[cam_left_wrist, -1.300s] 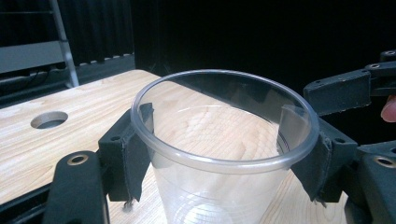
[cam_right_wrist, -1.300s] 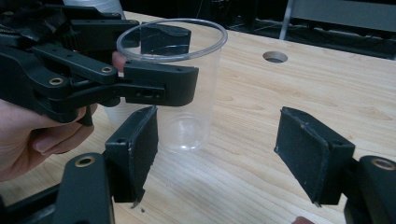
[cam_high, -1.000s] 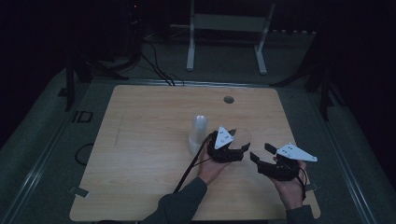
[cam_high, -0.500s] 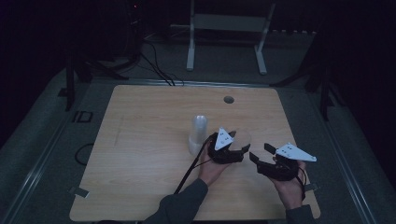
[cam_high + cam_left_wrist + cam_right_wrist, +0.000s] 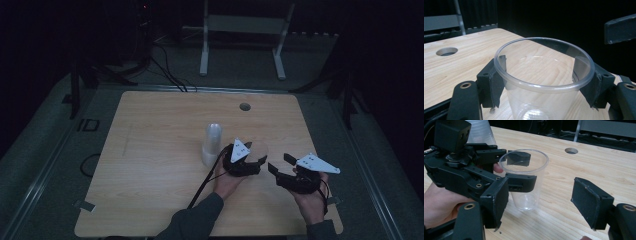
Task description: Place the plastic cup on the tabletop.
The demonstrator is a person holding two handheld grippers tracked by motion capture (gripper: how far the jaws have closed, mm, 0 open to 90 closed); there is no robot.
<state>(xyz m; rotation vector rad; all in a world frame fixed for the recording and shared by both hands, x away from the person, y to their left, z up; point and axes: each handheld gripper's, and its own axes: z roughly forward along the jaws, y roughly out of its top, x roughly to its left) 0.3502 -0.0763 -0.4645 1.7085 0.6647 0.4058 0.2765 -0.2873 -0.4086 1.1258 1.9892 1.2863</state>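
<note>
Nothing shifting noticeably since the earlier high-view frames; both hands holding station near the table's [image 5: 150, 150] front right. Left gripper [image 5: 255, 161] pinching a clear plastic cup [image 5: 544, 82] just under its rim, one pad on each side of the wall, cup standing upright, base apparently resting on the wood. Right gripper [image 5: 539, 205] waiting just beside, jaws spread and empty. Stack of similar cups [image 5: 212, 145] standing inverted near the left gripper. Judging the cup light, thin-walled, slick and easily crushed; gripping lightly below the stiffer rim, as now, looking soundest.
</note>
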